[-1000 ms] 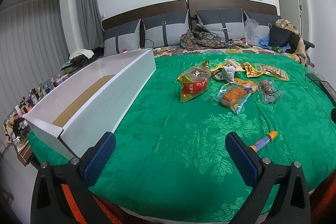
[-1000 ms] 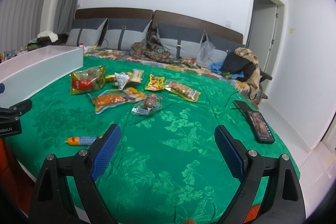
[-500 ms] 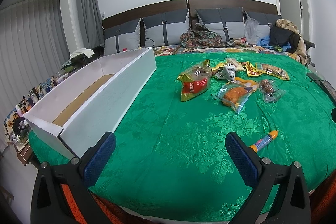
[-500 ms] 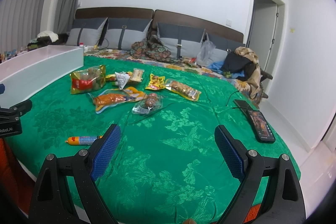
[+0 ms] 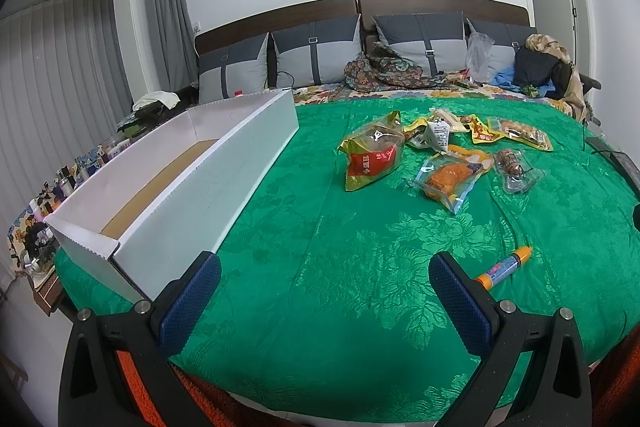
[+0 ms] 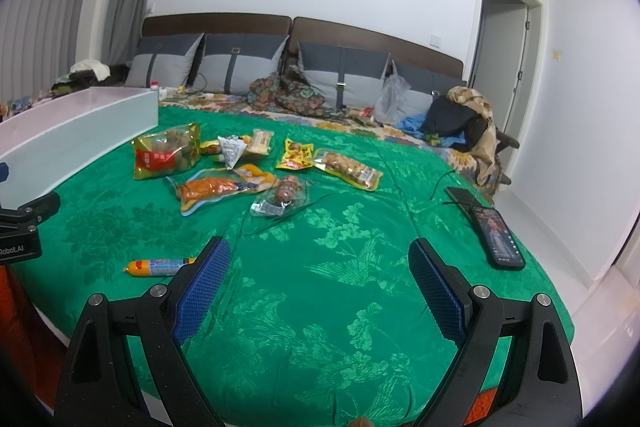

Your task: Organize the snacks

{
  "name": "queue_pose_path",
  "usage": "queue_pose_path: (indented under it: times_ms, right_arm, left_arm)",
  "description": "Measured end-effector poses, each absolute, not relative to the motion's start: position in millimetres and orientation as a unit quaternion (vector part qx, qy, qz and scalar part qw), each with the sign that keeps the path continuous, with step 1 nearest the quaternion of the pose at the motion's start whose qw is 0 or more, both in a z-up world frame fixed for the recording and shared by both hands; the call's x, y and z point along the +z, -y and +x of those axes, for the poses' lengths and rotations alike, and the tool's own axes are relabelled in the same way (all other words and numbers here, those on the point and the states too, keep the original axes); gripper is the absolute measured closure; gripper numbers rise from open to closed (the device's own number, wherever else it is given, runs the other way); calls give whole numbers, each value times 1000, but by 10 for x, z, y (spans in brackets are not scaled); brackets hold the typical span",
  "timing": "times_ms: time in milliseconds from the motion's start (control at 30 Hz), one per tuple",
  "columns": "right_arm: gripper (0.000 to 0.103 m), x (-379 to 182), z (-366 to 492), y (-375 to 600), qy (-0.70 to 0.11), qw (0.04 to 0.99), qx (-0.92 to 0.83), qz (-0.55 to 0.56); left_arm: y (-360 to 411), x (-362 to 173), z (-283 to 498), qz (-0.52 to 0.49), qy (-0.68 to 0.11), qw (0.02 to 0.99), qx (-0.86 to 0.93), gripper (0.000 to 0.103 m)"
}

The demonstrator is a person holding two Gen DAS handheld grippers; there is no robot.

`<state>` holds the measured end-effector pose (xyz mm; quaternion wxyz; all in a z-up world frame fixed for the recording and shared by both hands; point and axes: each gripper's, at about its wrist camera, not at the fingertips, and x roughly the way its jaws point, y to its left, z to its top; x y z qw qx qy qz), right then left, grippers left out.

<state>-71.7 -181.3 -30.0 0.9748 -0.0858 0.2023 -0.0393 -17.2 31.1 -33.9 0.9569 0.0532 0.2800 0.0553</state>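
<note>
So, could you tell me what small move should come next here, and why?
Probably ease the left claw forward and to its right toward the sausage stick, the nearest snack, lying alone on the green bedspread. Both the left and the right claw are open and empty, the white box holds no snack that shows, and the other packets lie farther up the bed.

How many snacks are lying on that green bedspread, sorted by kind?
Flat or puffy sealed packets: 7, from the red-and-gold bag and orange pouch to the long clear packet.
Sausage sticks: 1, the orange-capped stick.
Total: 8 snacks, all outside the white box.
</note>
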Motion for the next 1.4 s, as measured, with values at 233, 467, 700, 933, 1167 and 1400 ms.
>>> queue_pose_path:
  times_ms: [233, 467, 700, 933, 1167, 1400]
  right_arm:
    - [10, -313, -710, 1809, -204, 974, -38, -87]
    - [10, -316, -707, 1807, -204, 974, -38, -86]
    - [10, -314, -705, 1808, -204, 974, -38, -87]
    - [10, -319, -705, 1802, -205, 974, -38, -86]
    - [10, -330, -699, 1801, -206, 974, -38, -83]
    - [10, -343, -695, 1817, -208, 974, -39, -81]
  left_arm:
    - [-326, -384, -174, 54, -282, 956, 56, 0]
    - [-320, -390, -175, 54, -286, 955, 57, 0]
    - [-320, -390, -159, 55, -287, 955, 57, 0]
    - [-324, -405, -139, 56, -291, 953, 59, 0]
    - [-339, -415, -126, 55, -295, 952, 60, 0]
    - [-351, -435, -125, 53, -299, 951, 60, 0]
